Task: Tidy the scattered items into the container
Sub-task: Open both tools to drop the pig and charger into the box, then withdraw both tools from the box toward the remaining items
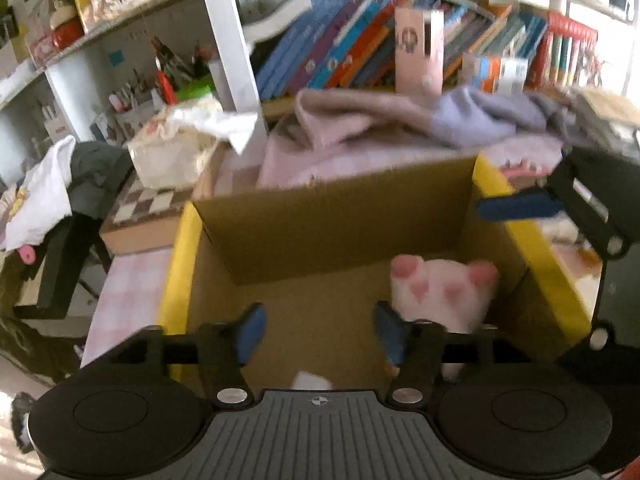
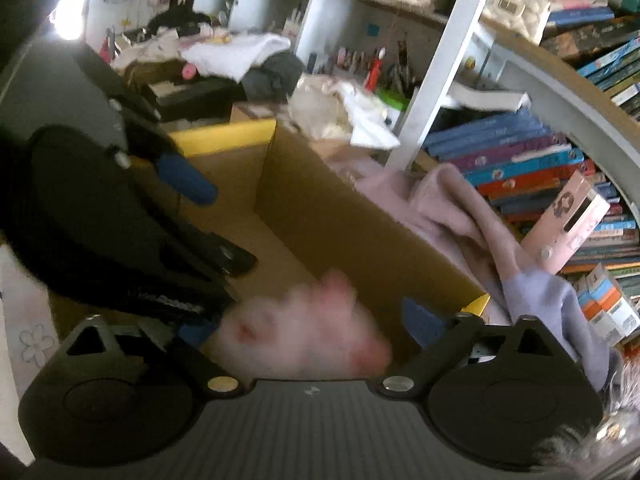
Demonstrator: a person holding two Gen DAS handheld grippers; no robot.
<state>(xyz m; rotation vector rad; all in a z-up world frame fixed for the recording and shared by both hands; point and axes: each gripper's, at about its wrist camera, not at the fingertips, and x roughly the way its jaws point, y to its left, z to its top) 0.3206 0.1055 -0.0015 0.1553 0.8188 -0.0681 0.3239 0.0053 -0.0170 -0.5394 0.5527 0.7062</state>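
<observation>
A cardboard box (image 1: 332,208) with yellow-edged flaps stands open on the pink checked table. A pink and white plush paw (image 1: 444,292) lies in its right part. My left gripper (image 1: 318,330) is open and empty over the box, the paw just right of its right finger. My right gripper (image 2: 312,330) is open above the box (image 2: 344,216). The blurred plush paw (image 2: 304,336) sits between its fingers, apart from the right finger. In the left wrist view one blue fingertip (image 1: 516,206) of the right gripper shows over the box's right flap.
Pink and lilac cloths (image 1: 400,120) are heaped behind the box. A shelf of books (image 1: 360,48) and a pink case (image 1: 418,52) stand beyond. A tissue box (image 1: 176,148) and a checkered board (image 1: 148,200) lie at the left. The left gripper's body (image 2: 100,208) fills the right wrist view's left.
</observation>
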